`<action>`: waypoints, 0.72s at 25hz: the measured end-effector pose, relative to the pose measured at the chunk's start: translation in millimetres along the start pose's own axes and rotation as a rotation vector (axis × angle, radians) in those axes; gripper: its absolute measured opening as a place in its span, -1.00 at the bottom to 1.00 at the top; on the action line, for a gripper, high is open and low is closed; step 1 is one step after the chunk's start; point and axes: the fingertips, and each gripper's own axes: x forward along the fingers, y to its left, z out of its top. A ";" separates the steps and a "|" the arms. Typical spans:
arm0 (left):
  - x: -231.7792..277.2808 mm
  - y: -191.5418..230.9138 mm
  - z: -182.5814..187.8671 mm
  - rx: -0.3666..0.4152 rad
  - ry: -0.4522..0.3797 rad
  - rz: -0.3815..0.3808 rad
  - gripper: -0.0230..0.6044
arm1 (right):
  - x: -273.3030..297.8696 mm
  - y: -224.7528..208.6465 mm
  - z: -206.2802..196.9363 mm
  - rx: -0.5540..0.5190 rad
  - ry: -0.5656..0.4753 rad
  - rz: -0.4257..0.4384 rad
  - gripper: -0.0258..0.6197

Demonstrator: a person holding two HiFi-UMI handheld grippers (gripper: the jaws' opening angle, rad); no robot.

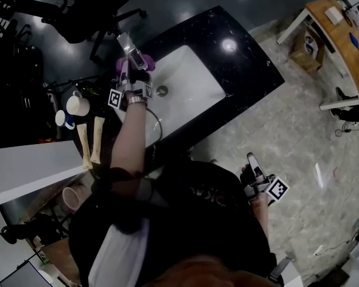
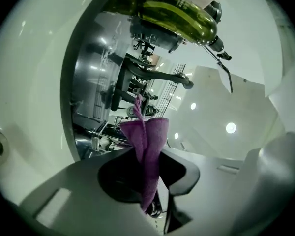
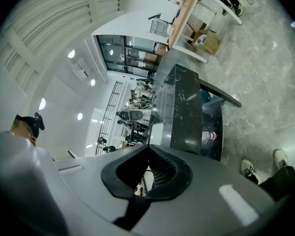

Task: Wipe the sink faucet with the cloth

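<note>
At the left end of the white sink [image 1: 194, 79] in the black tabletop [image 1: 251, 64], the jaws of the left gripper [image 1: 130, 75] are pinching the purple cloth [image 2: 147, 141] beside the shiny metal faucet [image 1: 127, 43], seemingly mid-wipe with its spout needing rubbing next, while the right gripper [image 3: 147, 171] is pressing its empty jaws together.

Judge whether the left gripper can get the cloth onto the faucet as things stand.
Probably yes: the left gripper, shut on the purple cloth, sits right by the faucet, with nothing between them.
</note>
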 end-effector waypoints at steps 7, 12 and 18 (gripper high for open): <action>-38.0 -26.3 -15.5 0.048 0.052 -0.031 -0.68 | 4.8 7.6 6.1 -0.058 0.084 0.060 -0.89; -67.8 -87.2 -50.1 0.114 0.170 -0.151 -0.68 | 4.9 18.8 13.5 -0.126 0.158 0.113 -0.89; -120.5 -168.3 -144.4 0.326 0.412 -0.237 -0.68 | 3.5 50.9 13.6 -0.286 0.266 0.230 -0.89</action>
